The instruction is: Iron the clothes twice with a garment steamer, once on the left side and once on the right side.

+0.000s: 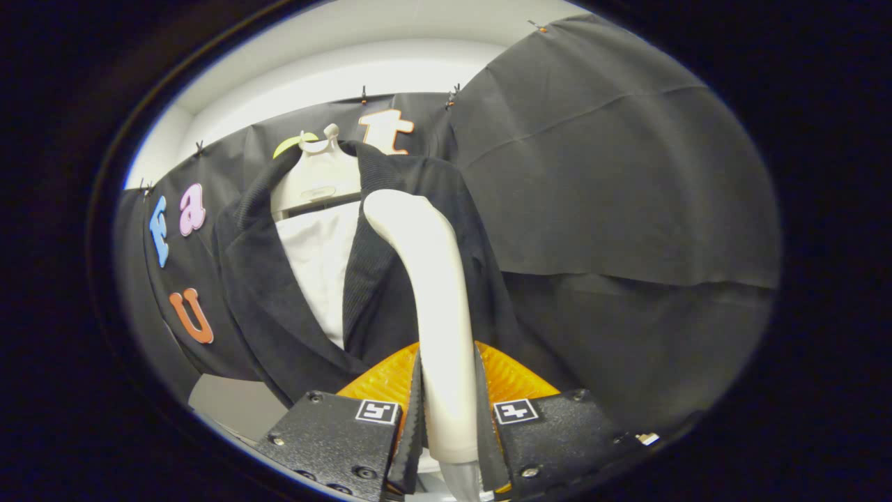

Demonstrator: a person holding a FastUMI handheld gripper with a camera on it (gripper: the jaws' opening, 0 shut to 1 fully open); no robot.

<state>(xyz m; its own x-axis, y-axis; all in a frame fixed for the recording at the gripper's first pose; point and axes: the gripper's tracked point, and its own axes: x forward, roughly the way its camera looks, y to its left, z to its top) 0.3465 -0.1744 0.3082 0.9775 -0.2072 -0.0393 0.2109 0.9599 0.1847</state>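
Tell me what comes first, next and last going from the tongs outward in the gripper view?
Tongs, both fingers pressed on the white steamer handle → orange steamer body just ahead of the fingers → dark jacket → white hanger at its collar → black cloth wall.

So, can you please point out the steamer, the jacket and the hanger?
steamer (435,293), gripper view, on its curved handle, clamped between the gripper (448,418) fingers.
jacket (261,300), gripper view, on its lapel beyond the fingers.
hanger (317,183), gripper view, on its broad body below the hook.
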